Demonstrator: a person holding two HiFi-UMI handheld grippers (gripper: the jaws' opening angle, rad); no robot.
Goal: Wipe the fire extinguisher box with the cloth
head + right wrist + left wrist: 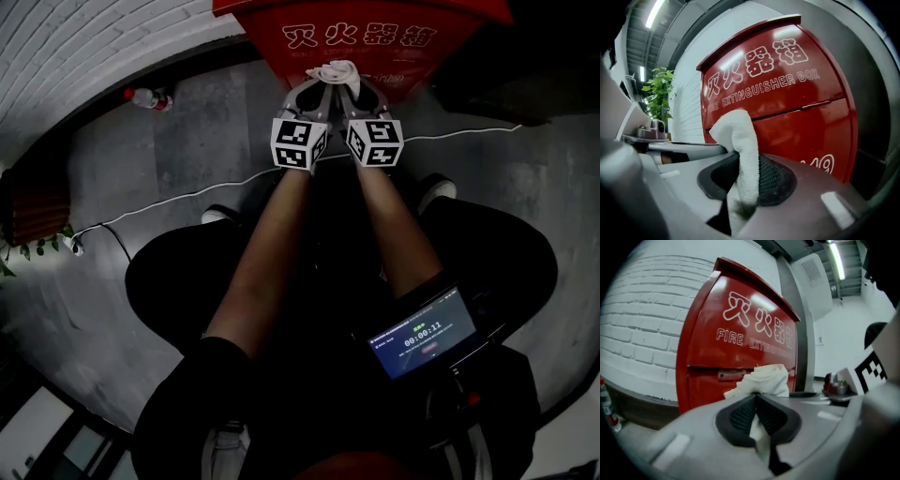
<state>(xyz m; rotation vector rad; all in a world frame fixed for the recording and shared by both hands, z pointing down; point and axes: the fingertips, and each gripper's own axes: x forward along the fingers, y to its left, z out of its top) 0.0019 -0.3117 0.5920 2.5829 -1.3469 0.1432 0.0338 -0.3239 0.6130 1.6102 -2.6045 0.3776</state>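
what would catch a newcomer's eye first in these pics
The big red fire extinguisher box by the white brick wall, top centre of the head view, dominates. Right in front of it, a white cloth is pinched by both the left claw and the right claw, side by side.

We see the fire extinguisher box point(375, 37) cut off by the head view's top edge. The cloth point(336, 73) ends are buried inside the left claw point(756, 398) and right claw point(740, 161). On the bottle point(145, 97) the label is too small for us; the screen point(422, 335) small print is unreadable.
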